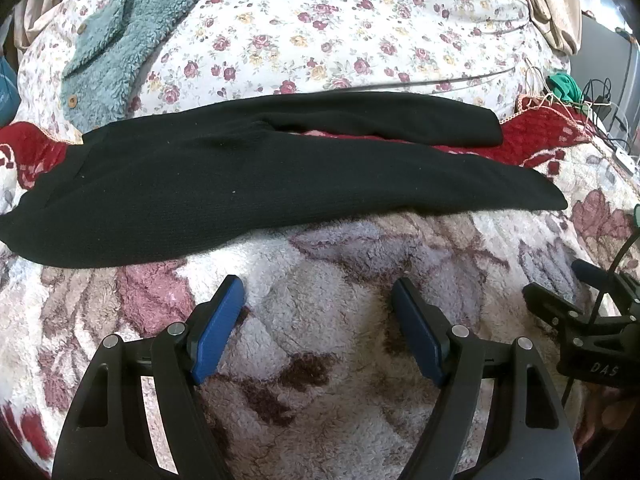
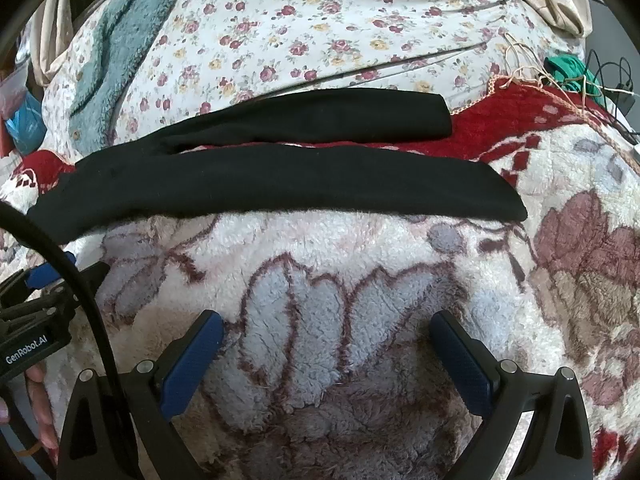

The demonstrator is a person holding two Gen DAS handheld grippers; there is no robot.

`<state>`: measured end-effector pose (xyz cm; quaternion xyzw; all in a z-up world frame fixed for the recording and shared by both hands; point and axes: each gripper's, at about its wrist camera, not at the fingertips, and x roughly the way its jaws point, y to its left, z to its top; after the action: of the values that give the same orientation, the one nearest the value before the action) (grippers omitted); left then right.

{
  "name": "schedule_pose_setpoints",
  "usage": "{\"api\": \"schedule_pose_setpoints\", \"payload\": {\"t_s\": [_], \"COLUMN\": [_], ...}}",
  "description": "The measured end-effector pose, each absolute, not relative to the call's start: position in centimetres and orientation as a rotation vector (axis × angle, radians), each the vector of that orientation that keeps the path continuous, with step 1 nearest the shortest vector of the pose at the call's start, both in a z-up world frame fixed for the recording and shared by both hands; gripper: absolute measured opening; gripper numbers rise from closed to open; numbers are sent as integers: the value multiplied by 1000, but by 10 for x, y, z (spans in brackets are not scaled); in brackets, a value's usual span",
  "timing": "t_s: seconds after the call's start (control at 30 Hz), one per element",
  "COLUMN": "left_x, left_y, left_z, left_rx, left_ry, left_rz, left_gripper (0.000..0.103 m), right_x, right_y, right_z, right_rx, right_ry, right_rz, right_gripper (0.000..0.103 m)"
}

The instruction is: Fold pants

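Black pants (image 1: 224,184) lie flat across a fleece blanket, waist to the left, two legs stretching right with a narrow gap between them. The right wrist view has the same pants (image 2: 280,184) from further right. My left gripper (image 1: 318,292) hovers open over bare blanket, short of the pants' near edge, nothing between its blue pads (image 1: 218,328). My right gripper (image 2: 326,326) is also open and empty above the blanket, near the lower leg. Each gripper shows at the edge of the other's view: the right gripper (image 1: 580,300) and the left gripper (image 2: 52,280).
A floral fleece blanket (image 1: 320,360) with a red border (image 1: 540,132) covers the near bed. A flowered sheet (image 1: 340,32) lies behind, with a teal fleece garment (image 1: 120,40) at the left. Beige cloth (image 1: 556,8), green fabric (image 1: 564,86) and cables (image 1: 604,104) sit at the right.
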<state>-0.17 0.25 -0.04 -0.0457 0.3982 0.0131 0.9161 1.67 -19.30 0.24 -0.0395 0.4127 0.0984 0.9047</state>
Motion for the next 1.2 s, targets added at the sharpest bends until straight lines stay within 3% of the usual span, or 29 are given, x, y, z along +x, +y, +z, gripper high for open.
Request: {"api": "schedule_pose_setpoints", "payload": {"t_s": [1.2], "left_x": [-1], "left_y": [-1], "left_z": [0], "left_rx": [-87], "left_ry": [818], "left_rz": [32], "left_gripper": [78], "right_x": [27], "right_y": [-196], "right_z": [0], "right_rx": [-74], "right_ry": [838], "right_rz": [202], "right_gripper": [103]}}
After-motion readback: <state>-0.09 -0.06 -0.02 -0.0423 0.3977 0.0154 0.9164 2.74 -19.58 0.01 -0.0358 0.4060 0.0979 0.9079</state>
